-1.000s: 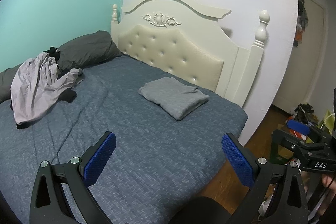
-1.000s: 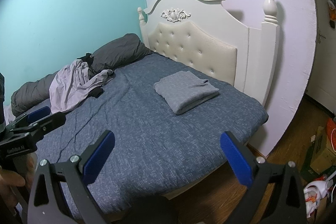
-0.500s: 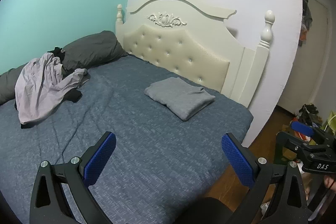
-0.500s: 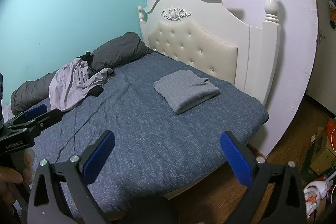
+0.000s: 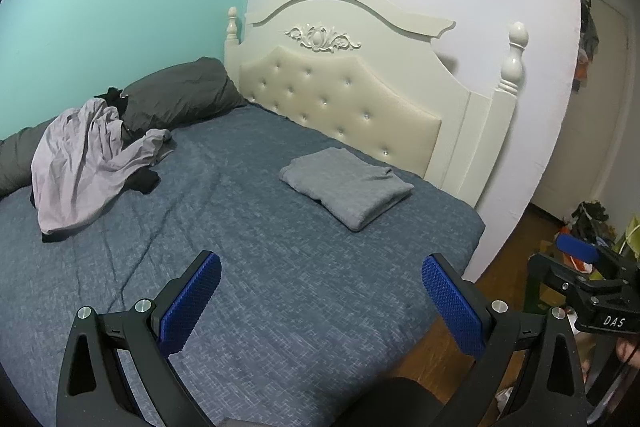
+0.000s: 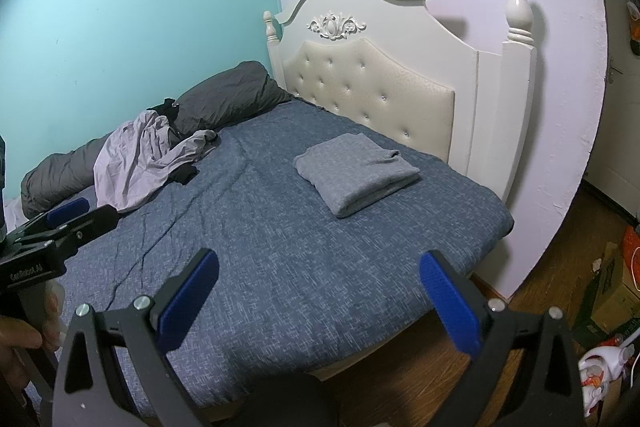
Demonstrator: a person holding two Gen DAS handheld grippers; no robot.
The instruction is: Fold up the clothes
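Observation:
A folded grey garment (image 5: 347,185) (image 6: 356,173) lies on the blue bed near the headboard. A crumpled lilac garment (image 5: 86,163) (image 6: 140,157) lies in a heap at the far left, over some black clothing, against the grey pillows. My left gripper (image 5: 320,297) hangs open above the bed's near edge, nothing between its blue pads. My right gripper (image 6: 318,295) is open too, over the bed's corner, well short of both garments. Each gripper shows at the edge of the other's view: the right gripper (image 5: 592,287), the left gripper (image 6: 52,231).
The bed (image 5: 260,267) has a cream tufted headboard (image 5: 344,99) against a white wall. Grey pillows (image 5: 180,95) line the teal wall. Wooden floor (image 6: 552,267) runs on the right, with boxes and clutter (image 6: 608,307). A hand (image 6: 16,339) holds the left gripper's handle.
Both views have drifted slightly: the left wrist view swung a little to the left, so the bed and headboard sit further right in frame. Both grippers stay open and empty.

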